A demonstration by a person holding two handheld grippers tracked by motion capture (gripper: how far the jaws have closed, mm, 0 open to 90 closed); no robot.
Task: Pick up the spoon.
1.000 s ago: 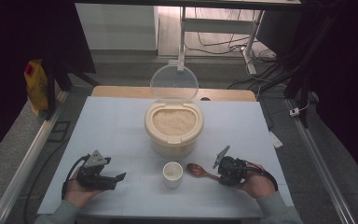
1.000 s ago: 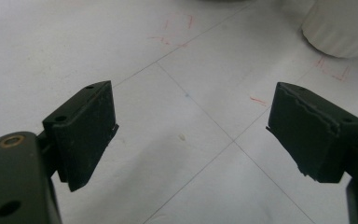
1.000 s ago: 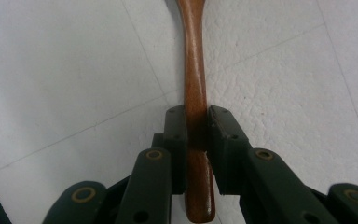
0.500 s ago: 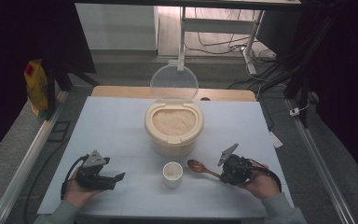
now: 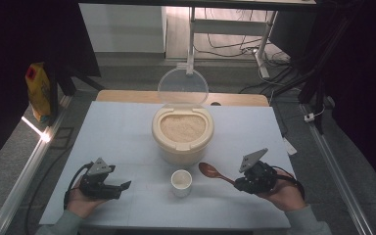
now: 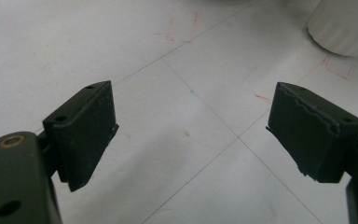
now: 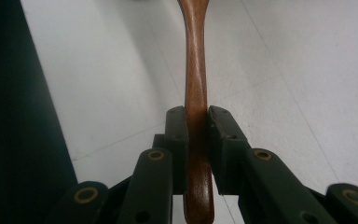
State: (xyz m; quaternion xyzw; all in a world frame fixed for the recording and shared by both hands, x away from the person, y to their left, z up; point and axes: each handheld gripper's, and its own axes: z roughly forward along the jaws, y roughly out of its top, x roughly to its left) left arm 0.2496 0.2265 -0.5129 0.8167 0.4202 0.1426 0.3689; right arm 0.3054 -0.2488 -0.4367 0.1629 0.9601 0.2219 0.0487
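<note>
Right gripper (image 5: pixel 234 183) at the near right, clamped on the handle of a brown wooden spoon (image 5: pixel 209 170), palm beneath, forearm entering from the near edge. Spoon bowl raised leftward, just right of a small white cup (image 5: pixel 181 182). Left gripper (image 5: pixel 121 187) at the near left, jaws spread wide with nothing between, hand low over the white table (image 5: pixel 117 132). Farther off, a cream rice container (image 5: pixel 182 133), clear lid (image 5: pixel 182 88) upright.

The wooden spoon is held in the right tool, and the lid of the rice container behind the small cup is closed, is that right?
Not quite. The lid stands open, tipped up behind the rice container, as the high view shows. The rest holds: the right tool grips the wooden spoon, and the container sits behind the small cup.
</note>
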